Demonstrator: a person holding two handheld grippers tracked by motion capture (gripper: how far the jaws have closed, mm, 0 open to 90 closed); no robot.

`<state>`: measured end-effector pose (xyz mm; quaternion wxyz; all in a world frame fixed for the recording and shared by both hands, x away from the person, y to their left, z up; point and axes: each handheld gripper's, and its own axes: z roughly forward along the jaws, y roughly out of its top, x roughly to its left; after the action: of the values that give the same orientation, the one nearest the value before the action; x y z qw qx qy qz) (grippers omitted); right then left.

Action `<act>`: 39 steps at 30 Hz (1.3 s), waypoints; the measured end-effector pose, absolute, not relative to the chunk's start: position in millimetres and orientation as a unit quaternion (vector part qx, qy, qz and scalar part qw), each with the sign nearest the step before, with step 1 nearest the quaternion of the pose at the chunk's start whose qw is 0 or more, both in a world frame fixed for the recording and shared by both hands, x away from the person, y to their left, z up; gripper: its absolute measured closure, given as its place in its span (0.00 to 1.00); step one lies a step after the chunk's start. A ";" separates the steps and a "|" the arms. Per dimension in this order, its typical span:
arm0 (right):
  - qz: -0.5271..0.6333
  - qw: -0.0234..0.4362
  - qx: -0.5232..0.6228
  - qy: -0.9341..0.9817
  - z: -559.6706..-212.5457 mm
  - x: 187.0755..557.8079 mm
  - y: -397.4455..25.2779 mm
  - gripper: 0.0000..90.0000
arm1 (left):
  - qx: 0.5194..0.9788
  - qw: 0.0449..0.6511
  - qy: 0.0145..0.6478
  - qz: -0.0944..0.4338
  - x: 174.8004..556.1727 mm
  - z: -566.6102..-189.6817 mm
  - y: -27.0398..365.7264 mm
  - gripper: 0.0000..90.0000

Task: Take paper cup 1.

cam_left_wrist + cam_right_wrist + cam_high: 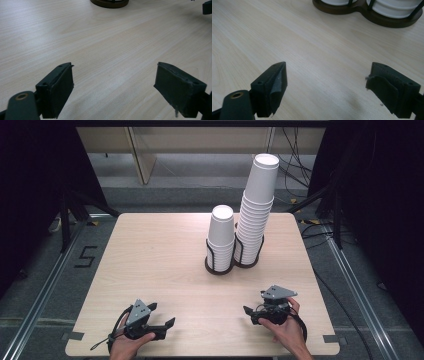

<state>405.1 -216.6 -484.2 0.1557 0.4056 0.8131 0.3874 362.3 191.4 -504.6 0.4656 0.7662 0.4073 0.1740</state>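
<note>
Table (165, 265): light wood top, centre of the high view, bare across most of its surface.

Cup holder (220, 268): dark, two round bays joined side by side, wire uprights around each bay. Stands on the table right of centre, in the upper half of the tabletop. Its base appears at the top edge of the left gripper view (110, 3) and, larger, along the top right of the right gripper view (362, 11).

Short cup stack (221, 237): white paper cups, nested upside down, in the left bay. Upright.

Tall cup stack (256, 212): white paper cups, same kind, in the right bay, just beside the short one. Its upper part leans a little to the right and reaches the top of the frame.

Left gripper (162, 316): lower left of the high view, held in the person's left hand (131, 345), low over the near edge of the table. Grey three-cornered plate on top. Jaws spread wide with bare wood between them, as its own view (113, 87) confirms. Holding nothing.

Right gripper (255, 306): lower right of the high view, held in the right hand (285, 327), also near the front edge. Jaws spread wide and empty, seen in its own view (327, 87), facing the holder.

Both grippers are well apart from the holder and from each other.

Floor marking "5" (86, 256): dark numeral on the grey floor, left of the table.
</note>
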 end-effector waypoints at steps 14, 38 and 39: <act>0.405 0.176 0.372 0.817 -479.1 408.6 -214.2 0.19 | 0.762 0.471 0.406 0.180 363.9 -503.5 192.2 0.16; 0.457 0.188 0.346 0.798 -440.8 427.1 -191.0 0.19 | 0.767 0.465 0.402 0.182 361.4 -503.4 191.8 0.16; 0.462 0.187 0.344 0.796 -439.2 429.1 -189.0 0.19 | 0.767 0.465 0.402 0.182 361.4 -503.5 191.9 0.16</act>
<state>429.1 -189.0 -439.2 0.1871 0.3441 0.7957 0.4619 361.4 191.9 -503.5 0.4650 0.7673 0.4025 0.1819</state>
